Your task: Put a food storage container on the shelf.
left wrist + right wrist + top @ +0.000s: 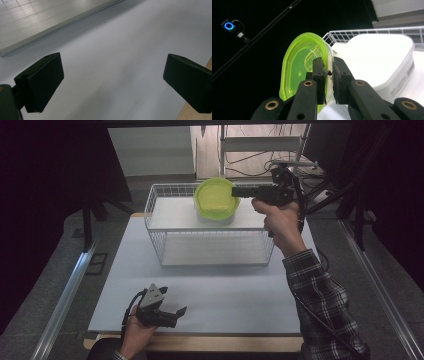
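Pinching the rim of a translucent lime-green plastic lid (pixel 299 72), my right gripper (pixel 328 75) holds it tilted above the white plastic container (pixel 377 57) inside the white wire basket (pixel 165 245), while my left gripper (pixel 112 80) rests wide open and empty over the white table (pixel 120 50).

The right claw (pixel 239 192) gripped a green lid (pixel 215 196) over the wire basket (pixel 165 251); the left claw (pixel 176 313) rested on the counter (pixel 225 295).
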